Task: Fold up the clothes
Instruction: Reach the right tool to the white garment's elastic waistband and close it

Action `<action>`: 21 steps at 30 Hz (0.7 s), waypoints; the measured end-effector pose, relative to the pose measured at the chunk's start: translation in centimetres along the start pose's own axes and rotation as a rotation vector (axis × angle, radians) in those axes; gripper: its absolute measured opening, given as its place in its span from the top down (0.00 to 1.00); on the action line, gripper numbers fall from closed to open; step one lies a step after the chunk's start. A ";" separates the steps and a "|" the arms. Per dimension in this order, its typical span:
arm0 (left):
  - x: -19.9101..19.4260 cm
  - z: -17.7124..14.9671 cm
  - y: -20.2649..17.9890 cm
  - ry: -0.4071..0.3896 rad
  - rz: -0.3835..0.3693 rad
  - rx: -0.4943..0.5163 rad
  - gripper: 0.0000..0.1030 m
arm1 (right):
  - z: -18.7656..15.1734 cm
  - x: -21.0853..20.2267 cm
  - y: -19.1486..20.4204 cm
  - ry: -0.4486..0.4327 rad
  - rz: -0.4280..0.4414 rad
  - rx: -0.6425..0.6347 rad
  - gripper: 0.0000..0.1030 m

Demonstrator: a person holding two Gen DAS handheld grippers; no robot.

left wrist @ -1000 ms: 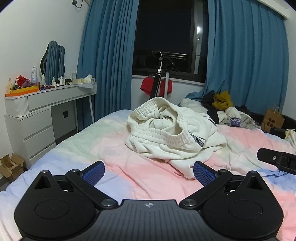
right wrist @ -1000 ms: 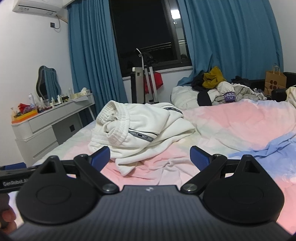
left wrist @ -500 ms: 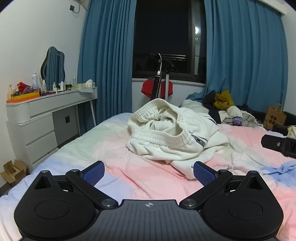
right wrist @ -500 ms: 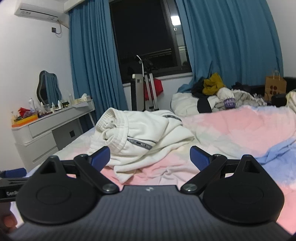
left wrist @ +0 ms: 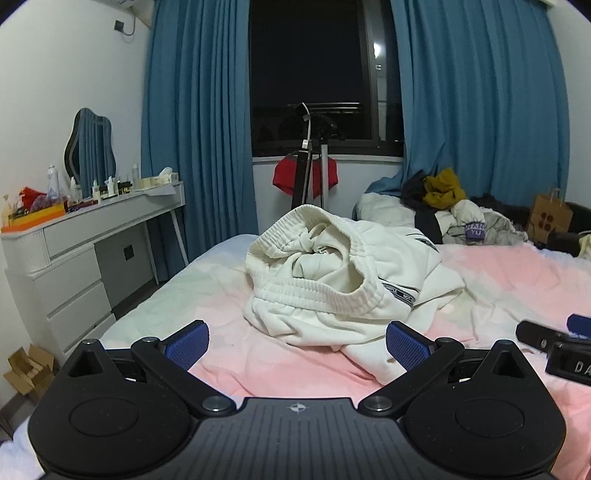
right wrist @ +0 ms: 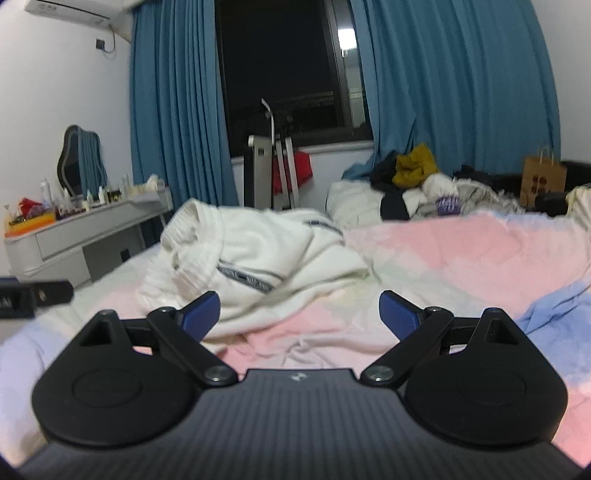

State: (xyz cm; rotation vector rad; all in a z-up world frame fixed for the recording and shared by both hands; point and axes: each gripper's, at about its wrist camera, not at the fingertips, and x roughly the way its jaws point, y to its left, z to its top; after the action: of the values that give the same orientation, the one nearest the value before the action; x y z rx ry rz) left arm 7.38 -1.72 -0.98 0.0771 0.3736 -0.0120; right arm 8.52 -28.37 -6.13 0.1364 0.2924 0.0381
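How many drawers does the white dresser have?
3 show on the dresser: one under the top, two stacked below at its left end. Others may be hidden.

blue curtains (left wrist: pixel 199 122) | white dresser (left wrist: pixel 85 254) with mirror (left wrist: pixel 90 146) | brown paper bag (left wrist: pixel 552 216) | cardboard box (left wrist: pixel 27 371) on floor | wall air conditioner (right wrist: pixel 77 13)

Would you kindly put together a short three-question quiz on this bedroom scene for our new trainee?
1. True or false: the left gripper holds the crumpled cream-white sweatpants.
2. What lies under the sweatpants: A) the pastel pink-and-blue bedspread, B) the white dresser?
3. Fill in: the right gripper has its fingers ____.

Key: 1 false; 2 A; 3 open.
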 end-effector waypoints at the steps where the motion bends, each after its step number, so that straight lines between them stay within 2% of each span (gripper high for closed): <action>1: 0.4 0.0 0.0 -0.003 0.004 0.006 0.00 | -0.2 0.5 -0.1 0.009 -0.002 -0.001 0.08; 5: 1.5 -0.7 0.6 -0.010 0.012 -0.035 0.00 | -0.9 1.9 -0.4 0.034 -0.003 0.002 0.08; 8: 2.1 -0.9 0.9 -0.011 0.010 -0.085 0.00 | -1.0 2.9 -1.1 0.061 0.011 0.051 0.08; 12: 2.5 0.0 0.8 -0.046 0.061 -0.131 0.00 | -0.3 4.8 -1.4 0.089 0.040 0.138 0.08; 16: 2.6 0.1 0.7 -0.086 0.076 -0.093 0.00 | 0.5 9.3 -1.2 0.097 0.064 0.272 0.08; 21: 4.8 -1.5 2.5 -0.032 0.066 -0.150 0.00 | 0.6 14.9 0.2 0.115 0.125 0.426 0.08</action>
State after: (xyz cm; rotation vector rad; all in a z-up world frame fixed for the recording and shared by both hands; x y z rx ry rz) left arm 11.36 0.91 -3.93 -0.0593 0.3391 0.0800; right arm 22.91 -27.41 -9.79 0.5770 0.4038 0.1073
